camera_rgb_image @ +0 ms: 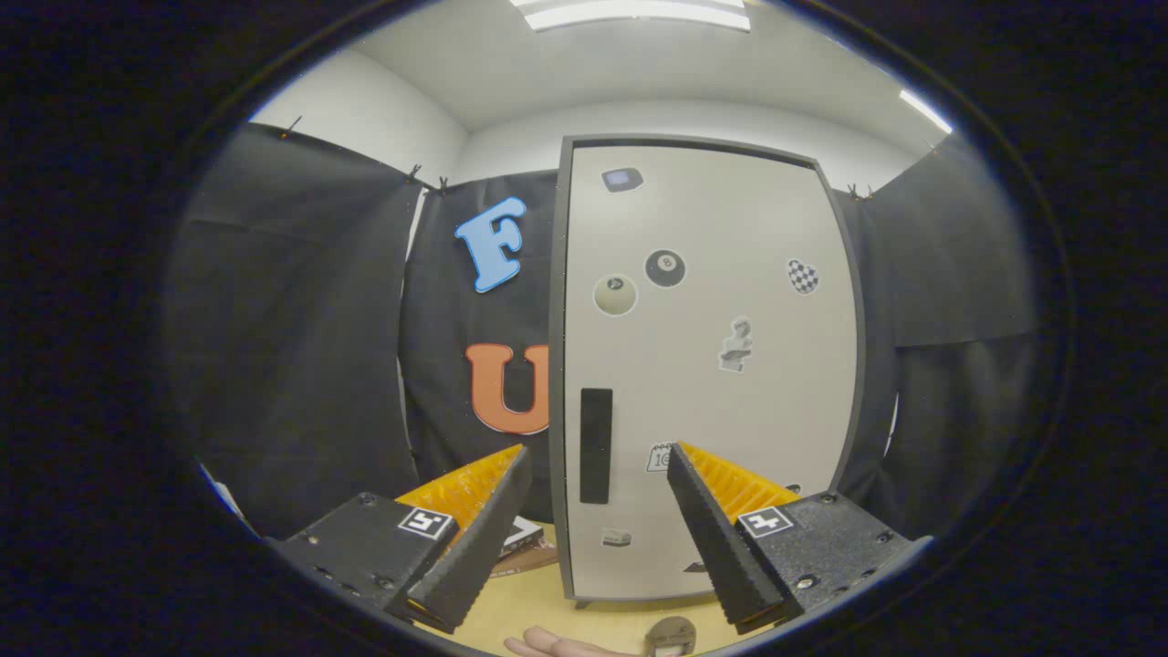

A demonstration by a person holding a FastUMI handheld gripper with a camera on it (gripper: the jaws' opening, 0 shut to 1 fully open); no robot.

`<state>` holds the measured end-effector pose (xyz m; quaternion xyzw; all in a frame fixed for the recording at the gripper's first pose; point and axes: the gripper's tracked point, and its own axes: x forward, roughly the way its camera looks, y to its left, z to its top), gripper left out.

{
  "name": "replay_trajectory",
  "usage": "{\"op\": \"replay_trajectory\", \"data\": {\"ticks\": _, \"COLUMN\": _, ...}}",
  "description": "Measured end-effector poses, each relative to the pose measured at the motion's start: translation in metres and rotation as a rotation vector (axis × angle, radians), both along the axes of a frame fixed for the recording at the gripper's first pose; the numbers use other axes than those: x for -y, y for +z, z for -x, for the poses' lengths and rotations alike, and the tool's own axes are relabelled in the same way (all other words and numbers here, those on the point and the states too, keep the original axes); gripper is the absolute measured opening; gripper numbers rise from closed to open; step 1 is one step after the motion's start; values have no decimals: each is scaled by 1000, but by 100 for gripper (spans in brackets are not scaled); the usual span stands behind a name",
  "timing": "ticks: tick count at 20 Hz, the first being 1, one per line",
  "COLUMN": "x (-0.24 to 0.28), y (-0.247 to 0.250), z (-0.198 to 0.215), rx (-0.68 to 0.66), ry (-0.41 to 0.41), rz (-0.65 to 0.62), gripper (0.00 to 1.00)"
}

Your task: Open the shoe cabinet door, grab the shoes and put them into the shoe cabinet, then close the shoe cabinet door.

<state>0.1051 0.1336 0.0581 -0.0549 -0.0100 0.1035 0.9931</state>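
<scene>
I hold the tongs wide, empty; the tall pale-grey sticker-dotted shoe cabinet door is unopened, everything remains.

You're holding the gripper with its fingers spread wide and nothing between them, facing the shoe cabinet. Its door, dotted with stickers, is sitting closed, and the black handle is showing in the gap just beyond the fingertips. The cabinet is standing on a wooden floor. A hand is poking in below the fingers.
</scene>
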Motion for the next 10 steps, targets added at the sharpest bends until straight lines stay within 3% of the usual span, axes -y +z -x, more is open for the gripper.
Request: {"op": "replay_trajectory", "data": {"ticks": 10, "x": -25, "y": -20, "z": -90, "rx": -53, "ry": -77, "rz": 7, "gripper": 94}}
